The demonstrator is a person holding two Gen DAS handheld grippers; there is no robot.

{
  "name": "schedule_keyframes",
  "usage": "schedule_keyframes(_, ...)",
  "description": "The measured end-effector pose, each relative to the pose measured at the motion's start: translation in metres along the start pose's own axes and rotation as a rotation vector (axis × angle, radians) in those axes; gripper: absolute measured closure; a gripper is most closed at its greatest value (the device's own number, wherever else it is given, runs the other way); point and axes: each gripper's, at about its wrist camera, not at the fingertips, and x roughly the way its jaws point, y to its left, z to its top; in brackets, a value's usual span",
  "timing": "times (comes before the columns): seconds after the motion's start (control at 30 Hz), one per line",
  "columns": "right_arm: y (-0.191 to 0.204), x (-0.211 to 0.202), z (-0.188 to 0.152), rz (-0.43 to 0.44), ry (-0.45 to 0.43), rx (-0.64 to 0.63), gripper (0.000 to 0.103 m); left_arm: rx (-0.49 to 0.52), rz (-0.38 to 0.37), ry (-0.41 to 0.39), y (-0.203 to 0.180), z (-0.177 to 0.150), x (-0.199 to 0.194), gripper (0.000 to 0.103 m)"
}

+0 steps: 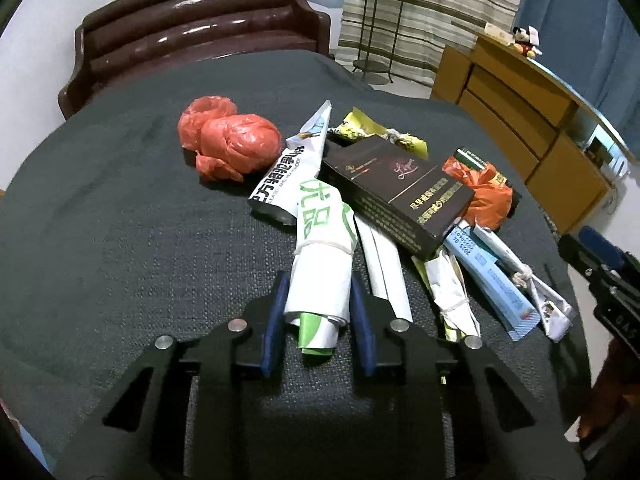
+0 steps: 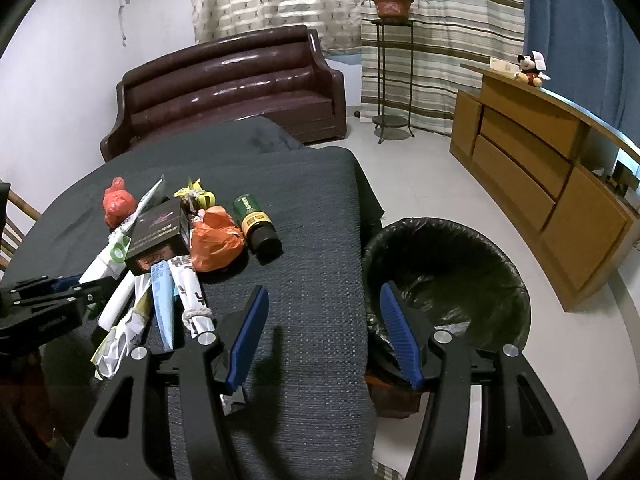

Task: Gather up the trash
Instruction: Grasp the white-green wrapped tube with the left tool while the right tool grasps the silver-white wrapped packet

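- Left gripper (image 1: 318, 304), nearest the left wrist camera: both blue pads press the sides of a rolled white-and-green wrapper (image 1: 320, 276), tied round with a white band. The grip is closed on it, and the wrapper lies on the table cover.
- Right gripper (image 2: 322, 332): jaws stand apart with nothing between them, over the table's edge.
- Table (image 2: 312, 208), under a dark woven cover: carries the trash pile.
- Bin (image 2: 448, 276), black-lined: stands on the floor beside the table, at 1 o'clock from the right gripper.
- Black carton (image 1: 398, 190): lies on top of the pile, at 1 o'clock from the held wrapper.
- Red bag (image 1: 232, 140), knotted: at 11 o'clock from the left gripper, just beside the pile.
- Orange bag (image 2: 216, 244): touching the carton's right end.
- Green bottle (image 2: 256, 222): lying on its side, beside the orange bag.
- Blue sachet (image 1: 494, 280): at 3 o'clock from the left gripper, among tied paper rolls.
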Motion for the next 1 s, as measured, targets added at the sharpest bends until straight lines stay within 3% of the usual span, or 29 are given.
schedule_keyframes(0.2, 0.009, -0.002, -0.001, 0.034, -0.003, -0.014, 0.046, -0.020, -0.019, -0.003, 0.008, -0.011, -0.008, 0.075)
schedule_keyframes(0.53, 0.039, -0.004, -0.005, 0.103, 0.009, -0.116, 0.046, -0.042, 0.037, -0.021, 0.025, -0.027, -0.021, 0.075)
schedule_keyframes(0.7, 0.050, 0.003, -0.007, 0.096, 0.047, -0.155, 0.061, -0.053, 0.028, -0.022, 0.030, -0.028, -0.022, 0.075)
schedule_keyframes(1.0, 0.054, 0.010, -0.013, 0.096, 0.090, -0.165, 0.071, -0.045, 0.030, -0.027, 0.029, -0.030, -0.019, 0.074)
